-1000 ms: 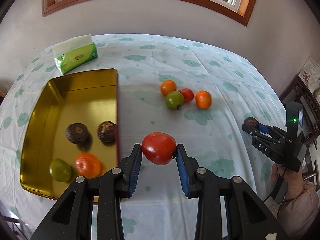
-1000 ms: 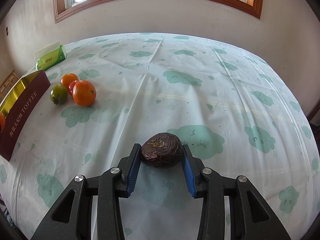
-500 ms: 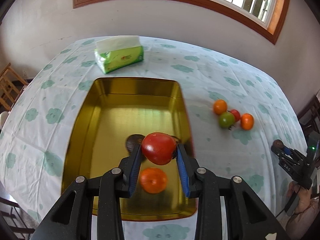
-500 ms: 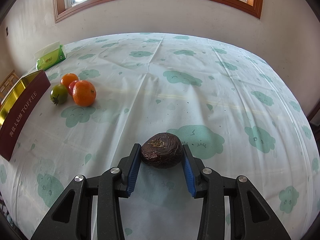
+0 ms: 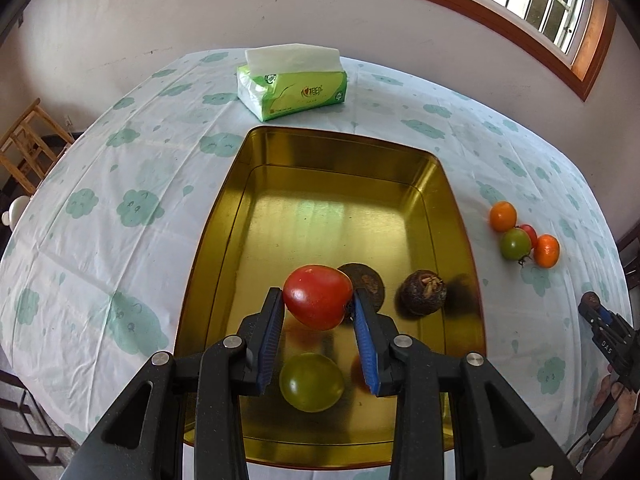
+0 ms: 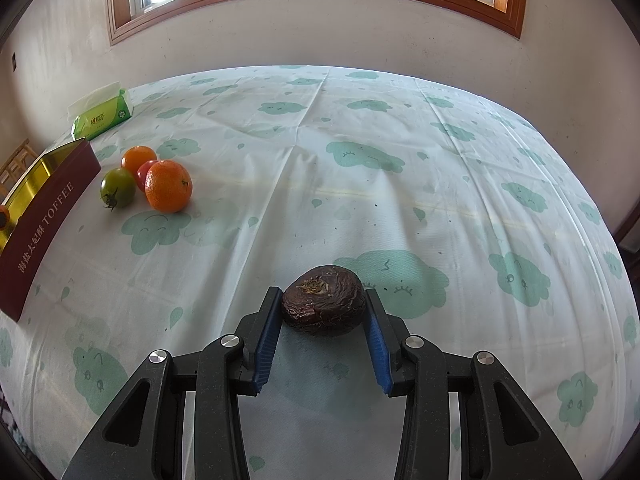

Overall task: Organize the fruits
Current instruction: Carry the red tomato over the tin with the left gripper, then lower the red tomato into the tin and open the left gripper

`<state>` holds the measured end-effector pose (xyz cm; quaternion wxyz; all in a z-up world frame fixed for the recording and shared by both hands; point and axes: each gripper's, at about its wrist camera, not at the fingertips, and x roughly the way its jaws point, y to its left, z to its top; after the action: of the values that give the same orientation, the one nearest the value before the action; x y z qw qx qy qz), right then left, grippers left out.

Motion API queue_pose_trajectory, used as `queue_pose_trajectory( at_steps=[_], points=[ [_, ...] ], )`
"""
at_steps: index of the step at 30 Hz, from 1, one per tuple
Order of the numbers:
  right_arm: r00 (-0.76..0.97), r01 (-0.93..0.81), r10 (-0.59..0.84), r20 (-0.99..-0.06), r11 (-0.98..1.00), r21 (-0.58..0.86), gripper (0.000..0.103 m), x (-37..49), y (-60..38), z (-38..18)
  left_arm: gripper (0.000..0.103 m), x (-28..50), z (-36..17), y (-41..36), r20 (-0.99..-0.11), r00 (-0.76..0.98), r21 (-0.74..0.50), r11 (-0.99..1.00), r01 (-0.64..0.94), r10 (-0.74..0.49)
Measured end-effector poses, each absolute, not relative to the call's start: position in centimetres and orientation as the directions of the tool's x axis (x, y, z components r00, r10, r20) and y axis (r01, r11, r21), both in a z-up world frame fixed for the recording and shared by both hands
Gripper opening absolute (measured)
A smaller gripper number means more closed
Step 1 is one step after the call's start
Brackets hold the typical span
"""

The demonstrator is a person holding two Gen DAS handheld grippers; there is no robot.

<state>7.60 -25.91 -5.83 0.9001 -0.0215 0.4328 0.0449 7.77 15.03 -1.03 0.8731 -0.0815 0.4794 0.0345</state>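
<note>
A red tomato (image 5: 318, 296) hangs over the gold tin (image 5: 340, 168), whose outer wall is maroon. The cloth (image 6: 360, 208) is white with green clouds; the far pack (image 5: 292, 90) is green, the passionfruit (image 6: 324, 300) dark purple-brown.

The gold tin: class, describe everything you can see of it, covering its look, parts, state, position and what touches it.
The gold tin is a shallow, rectangular, shiny metal box with rounded corners and no lid on it. Its outer wall is dark red with the word TOFFEE. It lies flat on the cloud-print tablecloth, in front of a green tissue pack. Inside lie two wrinkled dark fruits, a green tomato and an orange fruit, mostly hidden.
</note>
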Motion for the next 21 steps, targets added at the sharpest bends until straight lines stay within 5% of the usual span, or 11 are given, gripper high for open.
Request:
queue_pose_trajectory(
  at_steps=[21],
  points=[
    [0.621,-0.100,0.062,-0.781,0.995,0.000,0.042,7.6,-25.9,-5.8,0.031,7.6,-3.3,16.8,-0.869,0.494,-0.085,0.981,-0.177,0.014]
  ],
)
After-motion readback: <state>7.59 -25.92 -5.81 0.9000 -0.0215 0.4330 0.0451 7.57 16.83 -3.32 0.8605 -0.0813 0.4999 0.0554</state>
